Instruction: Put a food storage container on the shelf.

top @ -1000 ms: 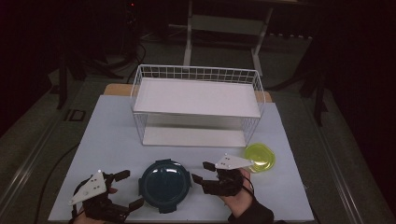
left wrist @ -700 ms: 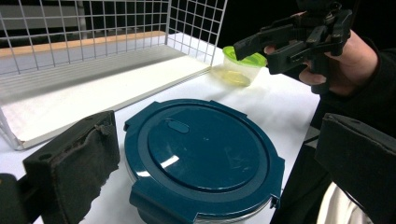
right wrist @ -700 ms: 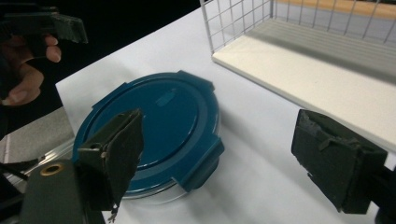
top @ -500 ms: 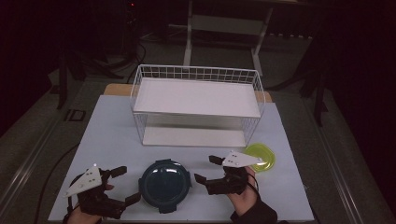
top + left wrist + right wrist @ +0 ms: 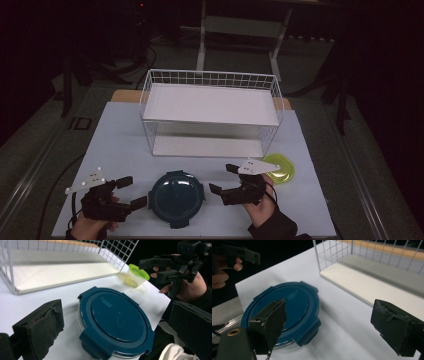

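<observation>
A round container with a dark blue clip lid (image 5: 177, 197) sits near the front edge of the white table (image 5: 115, 145). My left gripper (image 5: 132, 192) stands open just left of it, jaws pointing at it without touching. In the left gripper view the container (image 5: 117, 317) lies ahead between the spread jaws of that gripper (image 5: 115, 327). My right gripper (image 5: 222, 178) is open just right of the container; its jaws have just been opening and hold nothing. In the right gripper view the container (image 5: 294, 300) lies beyond the left jaw of the gripper (image 5: 333, 325).
A white wire rack with two shelves (image 5: 210, 115) stands at the middle back of the table. A small clear tub with a yellow-green lid (image 5: 278, 168) sits right of my right hand, also seen as the tub (image 5: 136, 275) from the left gripper.
The right gripper's jaws have spread wider and now stand clear of the container's right edge. The left gripper has drawn slightly back from the container's left side.
</observation>
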`<state>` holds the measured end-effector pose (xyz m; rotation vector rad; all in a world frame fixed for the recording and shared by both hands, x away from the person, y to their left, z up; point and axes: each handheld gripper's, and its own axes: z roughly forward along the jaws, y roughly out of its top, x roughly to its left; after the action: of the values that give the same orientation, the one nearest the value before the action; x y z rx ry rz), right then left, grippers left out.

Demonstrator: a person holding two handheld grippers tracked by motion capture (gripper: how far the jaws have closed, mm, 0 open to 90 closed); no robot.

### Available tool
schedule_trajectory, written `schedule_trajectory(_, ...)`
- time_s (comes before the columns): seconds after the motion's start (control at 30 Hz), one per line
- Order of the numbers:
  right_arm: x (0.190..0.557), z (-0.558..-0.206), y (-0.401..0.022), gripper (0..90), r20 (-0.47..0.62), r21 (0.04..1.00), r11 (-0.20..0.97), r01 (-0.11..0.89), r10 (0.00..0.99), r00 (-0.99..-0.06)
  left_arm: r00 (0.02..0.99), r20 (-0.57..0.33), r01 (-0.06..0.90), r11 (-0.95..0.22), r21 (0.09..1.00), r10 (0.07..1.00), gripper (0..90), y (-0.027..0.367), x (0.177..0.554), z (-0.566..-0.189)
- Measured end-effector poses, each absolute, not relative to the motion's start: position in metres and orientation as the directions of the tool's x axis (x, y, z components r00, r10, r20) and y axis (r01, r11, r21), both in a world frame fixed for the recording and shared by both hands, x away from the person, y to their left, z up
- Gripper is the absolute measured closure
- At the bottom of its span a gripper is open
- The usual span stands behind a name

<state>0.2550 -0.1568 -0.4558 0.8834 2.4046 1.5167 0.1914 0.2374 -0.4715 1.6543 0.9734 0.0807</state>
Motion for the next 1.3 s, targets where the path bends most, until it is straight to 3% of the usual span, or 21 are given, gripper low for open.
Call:
schedule_trajectory(0.13,0.258,-0.460,-0.154,12.3,0.242,0.830,0.310,0.464,0.549,-0.800,0.552,-0.498,0.628,0.060,0.776,0.669,0.0,0.242,0.197,-0.477)
schedule_trajectory(0.27,0.261,-0.464,-0.152,10.3,0.306,0.803,0.293,0.519,0.545,-0.781,0.528,-0.531,0.689,0.032,0.724,0.662,0.0,0.242,0.202,-0.482)
schedule_trajectory(0.43,0.269,-0.474,-0.149,13.5,0.441,0.731,0.259,0.631,0.526,-0.727,0.449,-0.658,0.814,0.027,0.580,0.605,0.3,0.237,0.211,-0.495)
schedule_trajectory(0.53,0.273,-0.482,-0.147,16.7,0.512,0.676,0.250,0.693,0.517,-0.686,0.390,-0.705,0.859,0.042,0.510,0.592,5.1,0.236,0.215,-0.503)
schedule_trajectory(0.97,0.290,-0.505,-0.141,32.3,0.672,0.481,0.227,0.847,0.524,-0.523,0.261,-0.759,0.920,0.086,0.384,0.597,26.5,0.233,0.222,-0.520)
schedule_trajectory(1.3,0.292,-0.512,-0.133,41.0,0.720,0.400,0.245,0.883,0.512,-0.469,0.216,-0.789,0.939,0.100,0.330,0.575,41.9,0.233,0.224,-0.526)
